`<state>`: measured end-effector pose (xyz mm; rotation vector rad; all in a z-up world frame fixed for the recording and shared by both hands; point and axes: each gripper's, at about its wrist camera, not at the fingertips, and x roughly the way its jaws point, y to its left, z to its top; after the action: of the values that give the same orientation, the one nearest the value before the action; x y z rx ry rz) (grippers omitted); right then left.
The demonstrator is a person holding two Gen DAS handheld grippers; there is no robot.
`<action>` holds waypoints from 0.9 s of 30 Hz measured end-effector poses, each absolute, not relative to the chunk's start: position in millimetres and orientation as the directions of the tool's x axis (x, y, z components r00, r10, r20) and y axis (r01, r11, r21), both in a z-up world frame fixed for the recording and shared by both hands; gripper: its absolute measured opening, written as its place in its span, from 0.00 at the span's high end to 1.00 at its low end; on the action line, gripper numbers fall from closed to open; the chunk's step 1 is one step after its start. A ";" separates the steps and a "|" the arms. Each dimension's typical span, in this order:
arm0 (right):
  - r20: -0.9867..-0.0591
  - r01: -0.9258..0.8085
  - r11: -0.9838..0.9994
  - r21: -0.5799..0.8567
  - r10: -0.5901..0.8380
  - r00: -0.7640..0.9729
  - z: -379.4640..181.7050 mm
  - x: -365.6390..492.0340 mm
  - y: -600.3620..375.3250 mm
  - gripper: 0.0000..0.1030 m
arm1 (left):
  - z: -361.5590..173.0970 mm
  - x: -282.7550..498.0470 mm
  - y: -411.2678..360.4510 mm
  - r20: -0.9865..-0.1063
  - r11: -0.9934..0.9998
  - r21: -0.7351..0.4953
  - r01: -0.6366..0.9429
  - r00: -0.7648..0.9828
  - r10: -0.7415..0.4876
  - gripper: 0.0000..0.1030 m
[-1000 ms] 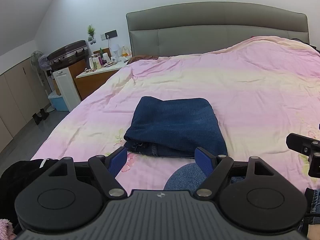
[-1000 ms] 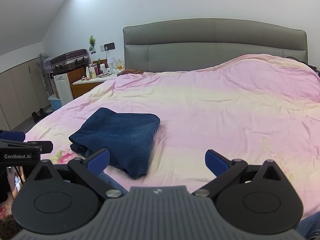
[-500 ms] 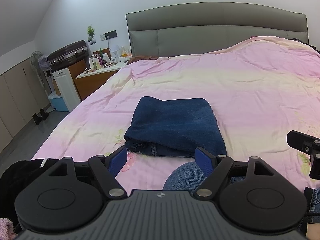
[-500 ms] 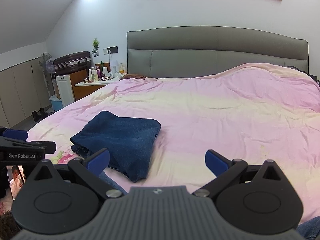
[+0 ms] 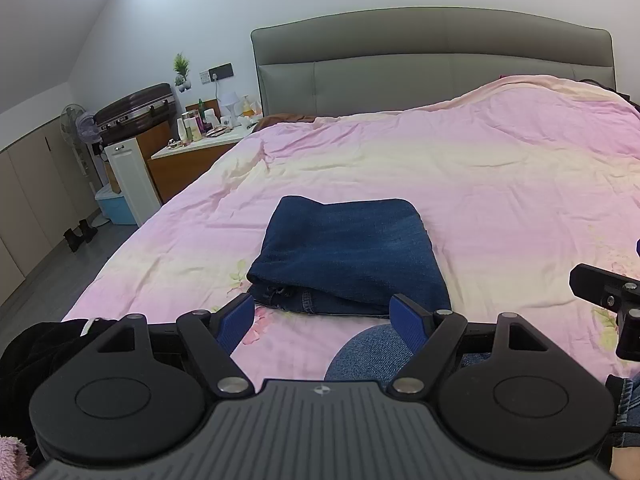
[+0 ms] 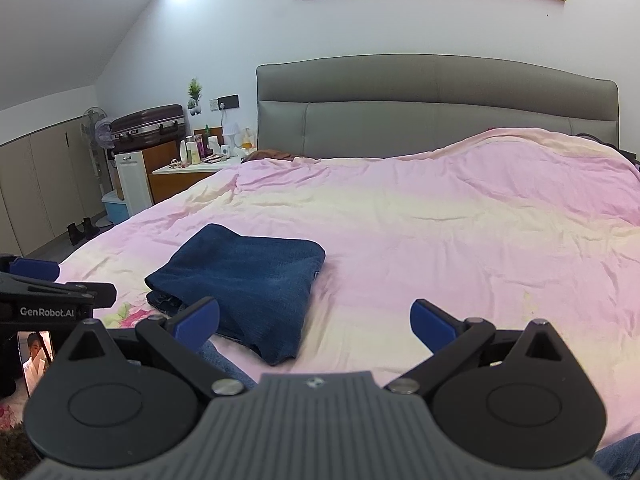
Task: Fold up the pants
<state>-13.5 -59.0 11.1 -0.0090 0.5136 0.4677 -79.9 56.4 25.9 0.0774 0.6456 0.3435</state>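
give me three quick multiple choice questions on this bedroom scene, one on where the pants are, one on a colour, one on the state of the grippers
1. Where do the pants lie?
A. on the pink bedspread
B. on the floor
C. on the nightstand

2. What colour is the headboard?
A. white
B. grey
C. red

3. What state are the left gripper and right gripper in?
A. both shut on the pants
B. one holds the pants
C. both open, holding nothing

Answers:
1 A, the folded pants rest on the bedspread.
2 B, the padded panel is grey.
3 C, each pair of blue fingers stands spread, clear of the fabric.
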 end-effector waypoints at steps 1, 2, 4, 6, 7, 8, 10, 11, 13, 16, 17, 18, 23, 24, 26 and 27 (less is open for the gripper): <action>-0.479 -0.432 0.895 0.112 0.429 0.766 11.1 -13.3 -59.2 0.05 | 25.9 -80.0 56.3 -0.576 0.941 0.177 -0.290 0.744 0.337 0.13; -0.481 -0.431 0.895 0.115 0.429 0.764 10.9 -12.9 -59.6 0.05 | 25.9 -79.9 56.7 -0.576 0.941 0.178 -0.288 0.745 0.337 0.13; -0.483 -0.431 0.895 0.114 0.429 0.763 11.2 -12.5 -59.4 0.05 | 26.0 -80.0 56.4 -0.576 0.941 0.178 -0.288 0.745 0.337 0.13; -0.483 -0.434 0.894 0.109 0.430 0.763 11.9 -12.6 -58.5 0.05 | 26.1 -80.1 56.0 -0.575 0.941 0.177 -0.288 0.745 0.337 0.13; -0.482 -0.437 0.893 0.109 0.431 0.762 12.4 -11.4 -58.3 0.05 | 26.2 -80.2 56.5 -0.575 0.941 0.176 -0.288 0.746 0.336 0.13; -0.482 -0.439 0.892 0.109 0.433 0.761 12.4 -11.2 -58.2 0.05 | 26.2 -80.3 56.5 -0.575 0.941 0.177 -0.288 0.746 0.336 0.13; -0.484 -0.441 0.891 0.108 0.435 0.760 12.0 -10.9 -57.7 0.05 | 26.2 -80.3 56.7 -0.574 0.941 0.177 -0.288 0.746 0.336 0.13; -0.485 -0.442 0.891 0.108 0.435 0.759 12.0 -10.8 -57.6 0.05 | 26.2 -80.3 56.9 -0.575 0.941 0.176 -0.288 0.746 0.336 0.13; -0.487 -0.442 0.890 0.110 0.436 0.757 11.6 -10.7 -58.1 0.05 | 26.2 -80.4 56.7 -0.575 0.942 0.176 -0.286 0.747 0.334 0.13; -0.493 -0.441 0.890 0.113 0.436 0.753 11.1 -9.2 -58.4 0.05 | 26.9 -82.0 57.2 -0.572 0.943 0.172 -0.284 0.751 0.330 0.13; -0.495 -0.440 0.891 0.114 0.435 0.752 11.2 -8.9 -58.8 0.05 | 27.1 -82.2 57.1 -0.571 0.943 0.170 -0.285 0.752 0.330 0.13; -0.498 -0.440 0.890 0.115 0.435 0.750 11.0 -8.7 -58.7 0.05 | 27.6 -82.3 57.3 -0.571 0.944 0.167 -0.285 0.753 0.328 0.13; -0.509 -0.437 0.892 0.117 0.432 0.745 9.9 -8.6 -57.8 0.05 | 29.8 -83.0 58.8 -0.565 0.945 0.162 -0.283 0.759 0.324 0.13; -0.510 -0.437 0.892 0.119 0.432 0.744 9.8 -8.5 -57.9 0.05 | 29.9 -83.0 58.6 -0.564 0.946 0.163 -0.281 0.760 0.323 0.13; -0.512 -0.435 0.893 0.119 0.430 0.744 9.9 -8.6 -57.7 0.05 | 30.7 -83.1 58.6 -0.562 0.947 0.162 -0.279 0.763 0.321 0.13; -0.513 -0.434 0.893 0.117 0.429 0.744 9.9 -8.5 -57.5 0.05 | 31.2 -83.0 58.3 -0.561 0.947 0.162 -0.279 0.763 0.321 0.13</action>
<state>-8.5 -57.5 9.9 -0.0100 0.5591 0.4726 -83.0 58.3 31.2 0.0698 0.6226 0.3264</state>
